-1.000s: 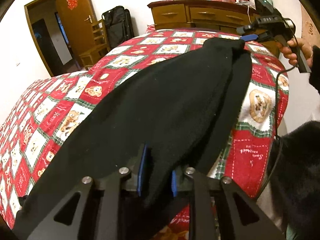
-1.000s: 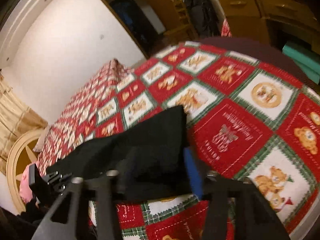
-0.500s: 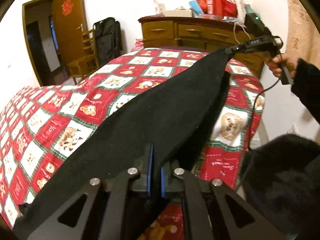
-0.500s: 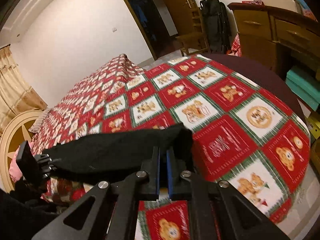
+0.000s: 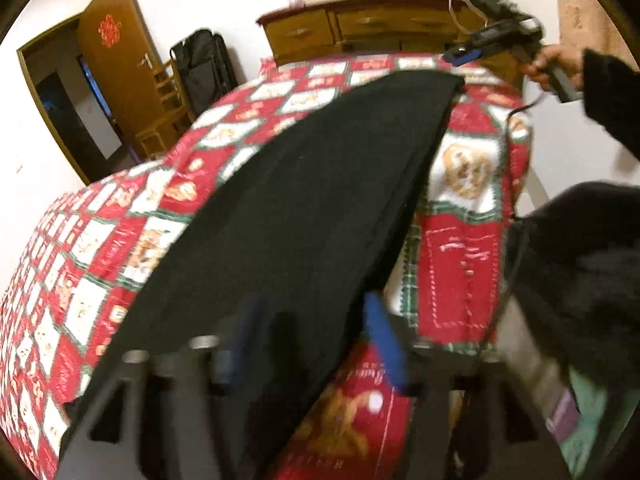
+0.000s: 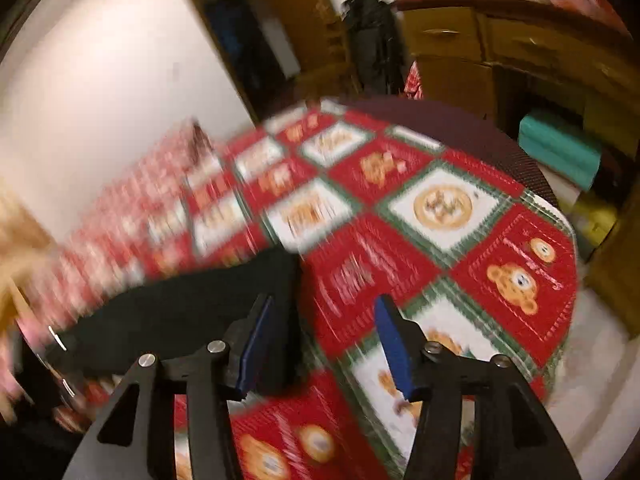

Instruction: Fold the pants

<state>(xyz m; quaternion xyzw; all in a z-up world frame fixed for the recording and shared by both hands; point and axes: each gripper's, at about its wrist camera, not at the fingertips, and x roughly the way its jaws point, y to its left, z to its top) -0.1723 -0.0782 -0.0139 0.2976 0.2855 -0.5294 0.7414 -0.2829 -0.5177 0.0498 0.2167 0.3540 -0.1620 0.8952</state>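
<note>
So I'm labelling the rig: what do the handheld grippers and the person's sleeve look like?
Each gripper, left and right, has black skeletal fingers with triangular cutouts, silver screws and blue pads. The right gripper carries a black camera block showing a green light, with a black cable trailing. The sleeve is dark.

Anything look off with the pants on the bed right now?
Nothing stands out. The black pants lie as a long flat strip along the edge of the quilt, and both grippers have just opened, pads clear of the cloth.
</note>
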